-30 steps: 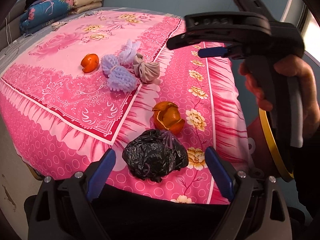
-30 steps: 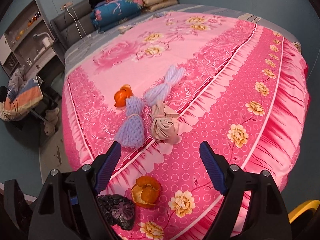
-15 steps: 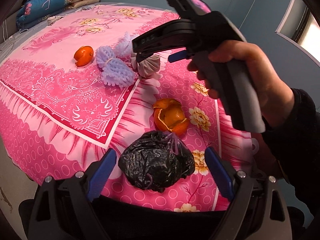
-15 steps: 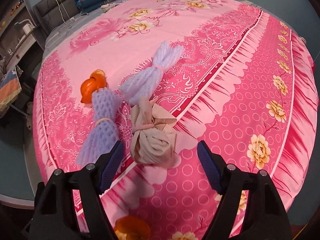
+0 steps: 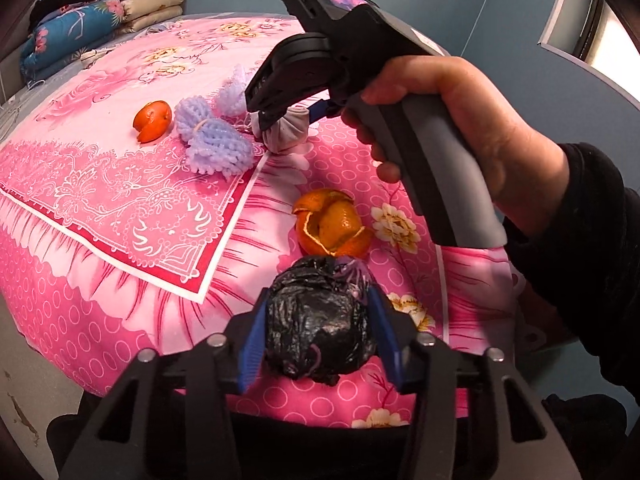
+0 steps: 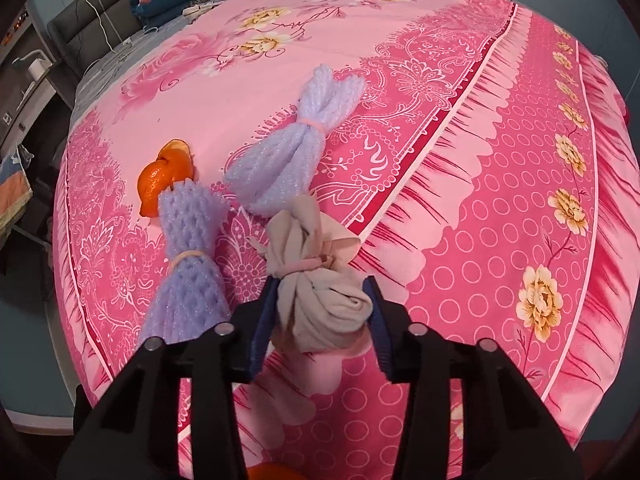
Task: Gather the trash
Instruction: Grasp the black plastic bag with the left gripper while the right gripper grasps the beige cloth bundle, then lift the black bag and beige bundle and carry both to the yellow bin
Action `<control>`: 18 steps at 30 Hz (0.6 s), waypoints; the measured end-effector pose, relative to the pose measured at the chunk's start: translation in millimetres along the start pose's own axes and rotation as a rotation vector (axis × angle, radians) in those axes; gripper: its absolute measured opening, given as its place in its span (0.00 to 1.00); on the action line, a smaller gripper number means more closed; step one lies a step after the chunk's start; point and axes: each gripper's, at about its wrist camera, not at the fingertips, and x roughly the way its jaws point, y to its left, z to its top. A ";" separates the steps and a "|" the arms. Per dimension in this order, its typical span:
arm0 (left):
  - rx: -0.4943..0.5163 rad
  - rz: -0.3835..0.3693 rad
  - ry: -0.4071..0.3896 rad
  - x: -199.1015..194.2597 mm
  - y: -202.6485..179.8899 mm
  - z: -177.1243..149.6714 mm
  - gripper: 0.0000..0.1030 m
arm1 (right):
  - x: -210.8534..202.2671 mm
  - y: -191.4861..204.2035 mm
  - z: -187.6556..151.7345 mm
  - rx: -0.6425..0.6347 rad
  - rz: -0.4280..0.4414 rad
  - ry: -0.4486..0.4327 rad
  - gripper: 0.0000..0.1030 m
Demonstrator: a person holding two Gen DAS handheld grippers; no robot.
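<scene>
At the near edge of the bed (image 5: 120,216), the left hand-held gripper (image 5: 318,330), spread a second ago, has just been closing and now pinches the black bag bundle (image 5: 320,320) between its blue pads. Farther in, the right hand-held gripper (image 6: 322,320) has come down and likewise just closed on the beige tied bundle (image 6: 320,304). Both pieces of trash appear secured for lifting, while the orange peel (image 5: 332,224), the lilac foam nets (image 6: 188,248) and the far orange peel (image 5: 153,120) remain uncollected.
</scene>
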 end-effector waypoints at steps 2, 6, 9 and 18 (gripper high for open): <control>-0.003 0.000 -0.001 -2.4 -0.2 -0.5 0.36 | -2.2 2.1 -1.2 -0.008 -0.006 -0.007 0.30; -0.014 0.003 -0.006 -5.5 3.8 0.8 0.33 | -6.3 4.2 -3.7 -0.017 -0.007 -0.011 0.24; -0.023 0.007 -0.014 -8.8 8.0 1.1 0.33 | -11.5 4.8 -4.6 -0.021 -0.003 -0.016 0.23; -0.049 0.010 -0.037 -25.5 9.7 -3.3 0.31 | -33.9 2.3 -12.7 -0.015 0.023 -0.042 0.22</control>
